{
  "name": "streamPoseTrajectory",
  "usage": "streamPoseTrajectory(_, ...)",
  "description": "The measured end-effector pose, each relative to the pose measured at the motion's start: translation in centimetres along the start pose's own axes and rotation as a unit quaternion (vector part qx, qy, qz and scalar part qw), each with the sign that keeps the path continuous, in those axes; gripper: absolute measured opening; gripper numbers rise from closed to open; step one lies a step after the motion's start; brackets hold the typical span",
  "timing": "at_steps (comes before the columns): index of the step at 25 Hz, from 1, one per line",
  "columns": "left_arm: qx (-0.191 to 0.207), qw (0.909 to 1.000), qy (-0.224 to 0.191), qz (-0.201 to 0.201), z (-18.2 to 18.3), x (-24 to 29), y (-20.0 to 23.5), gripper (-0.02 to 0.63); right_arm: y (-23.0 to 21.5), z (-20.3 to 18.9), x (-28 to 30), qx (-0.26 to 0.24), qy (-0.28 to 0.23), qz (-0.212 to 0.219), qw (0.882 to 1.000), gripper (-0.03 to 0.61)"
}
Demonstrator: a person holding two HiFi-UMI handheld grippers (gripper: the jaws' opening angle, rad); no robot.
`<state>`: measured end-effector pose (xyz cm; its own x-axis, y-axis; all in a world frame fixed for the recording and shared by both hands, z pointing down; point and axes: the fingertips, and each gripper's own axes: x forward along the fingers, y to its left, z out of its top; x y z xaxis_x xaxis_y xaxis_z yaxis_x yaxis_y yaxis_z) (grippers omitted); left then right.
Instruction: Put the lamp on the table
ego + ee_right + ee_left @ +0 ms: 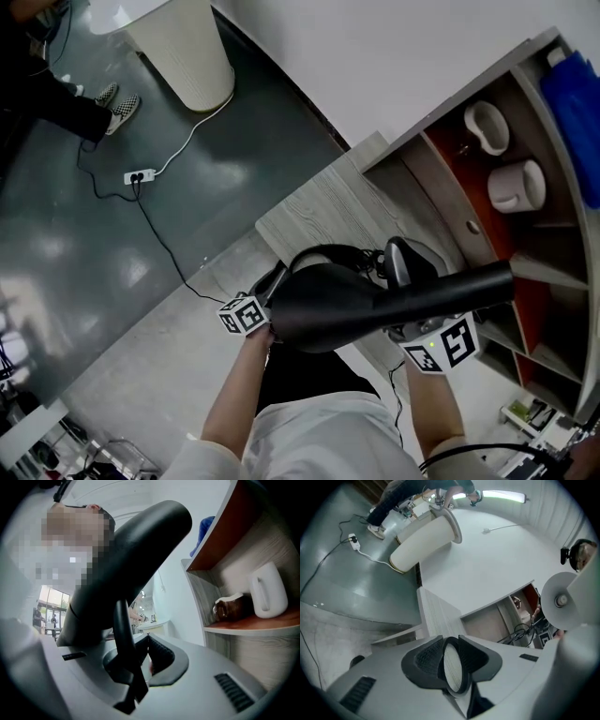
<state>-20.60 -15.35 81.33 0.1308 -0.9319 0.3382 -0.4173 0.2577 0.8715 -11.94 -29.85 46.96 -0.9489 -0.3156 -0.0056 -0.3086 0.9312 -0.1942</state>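
A black lamp (328,302) with a long dark arm (469,281) hangs in the air between both grippers, above the near edge of the pale wood-grain table (319,211). My left gripper (274,311) grips the lamp's left end: in the left gripper view its pads (425,660) press on a flat round piece (452,665) with a pale face and a dark rim. My right gripper (412,330) holds the right side. In the right gripper view a thin black bar (123,634) of the lamp is pinched between its pads, with the thick black arm (136,550) above.
An open shelf unit (525,272) stands close on the right with a white mug (516,186), a bowl (487,127) and a blue item (574,94). On the grey floor lie a power strip (139,175) and its cable beside a white pedestal (183,47). A person's shoes (117,105) show at top left.
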Motion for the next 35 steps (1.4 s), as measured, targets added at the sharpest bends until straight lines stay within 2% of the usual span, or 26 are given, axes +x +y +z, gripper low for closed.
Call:
streamPoseTrajectory(2, 0.008, 0.9996, -0.006, 0.027, 0.0, -1.1, 1.0, 0.114, 0.0, 0.0, 0.0, -0.001, -0.001, -0.001, 1.0, 0.017)
streamPoseTrajectory(5, 0.013, 0.9983, 0.022, 0.052, -1.6, -1.8, 2.1, 0.114, 0.2, -0.1, -0.1, -0.004, -0.001, -0.002, 1.0, 0.018)
streamPoseTrajectory(11, 0.018, 0.9967, 0.068, 0.042, -4.1, -0.4, 1.1, 0.114, 0.7, -0.3, -0.2, -0.008, 0.006, 0.006, 1.0, 0.018)
streamPoseTrajectory(25, 0.031, 0.9946, 0.084, 0.052, -4.3, -0.2, 1.6, 0.115, 1.7, -0.8, -0.9, -0.049, 0.049, 0.04, 0.997, 0.023)
streamPoseTrajectory(27, 0.033, 0.9942, 0.087, 0.054, -4.3, -0.2, 1.8, 0.115, 1.7, -0.7, -1.3, -0.055, 0.056, 0.041, 0.996, 0.042)
streamPoseTrajectory(30, 0.035, 0.9943, 0.086, 0.053, -4.3, -0.1, 1.9, 0.115, 1.6, -0.5, -2.0, -0.061, 0.061, 0.037, 0.996, 0.103)
streamPoseTrajectory(35, 0.042, 0.9948, 0.078, 0.051, -3.9, -0.3, 1.9, 0.115, 1.6, -0.2, -3.6, -0.079, 0.071, 0.031, 0.994, 0.114)
